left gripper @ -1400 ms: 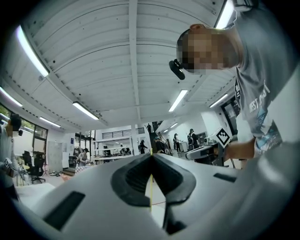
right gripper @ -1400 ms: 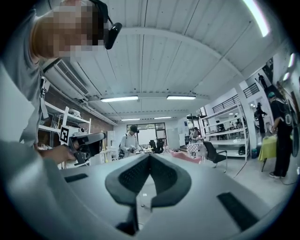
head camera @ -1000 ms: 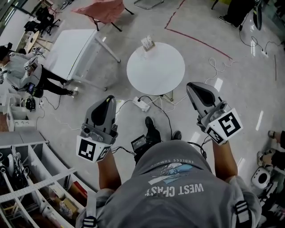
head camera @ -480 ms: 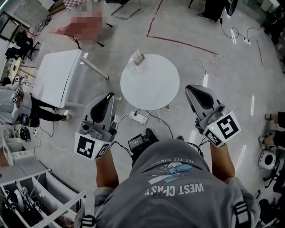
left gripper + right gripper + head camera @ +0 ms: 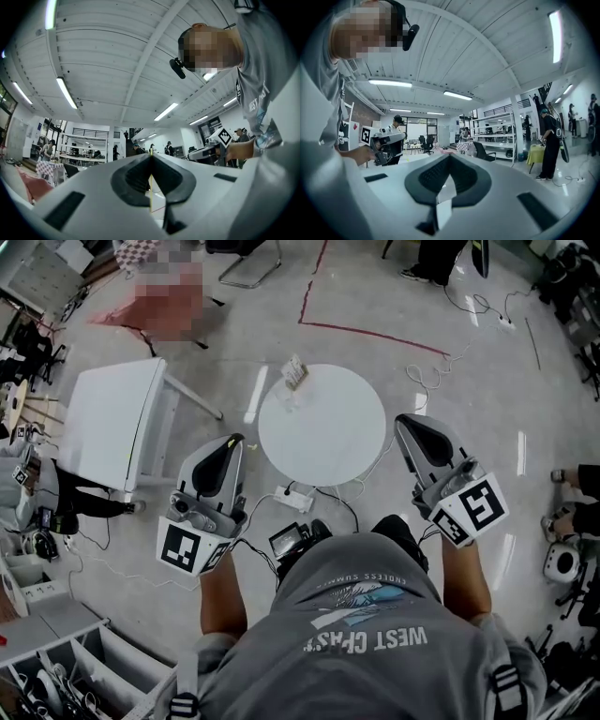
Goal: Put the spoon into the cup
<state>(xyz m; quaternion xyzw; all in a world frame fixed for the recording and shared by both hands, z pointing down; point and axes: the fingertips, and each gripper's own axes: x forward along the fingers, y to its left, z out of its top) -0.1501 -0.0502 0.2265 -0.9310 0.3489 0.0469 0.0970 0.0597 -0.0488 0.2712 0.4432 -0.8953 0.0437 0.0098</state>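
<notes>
White round table stands ahead of the person, on the far side of both tools. On its far left edge sits one small pale object, too small to identify. Neither spoon nor cup can be confirmed in any view; if they are present, that object is the only candidate.

Assessment of step: approach only, with no contact with any task item yet. To do it well, the person should close on the table, lower both tools from their present level, forward-pointing attitude, and bring the table's far left edge into the gripper views before opening anything. The spoon's lie should be confirmed before a side is chosen for the pick.

Left gripper: clenched. Its dark pads meet along a hairline seam, with nothing between them and nothing touched.

Right gripper: likewise closed at the tips and empty. Only floor and room show through the notch behind the meeting point.

Both are held apart at the person's sides, on the near side of the table.
</notes>
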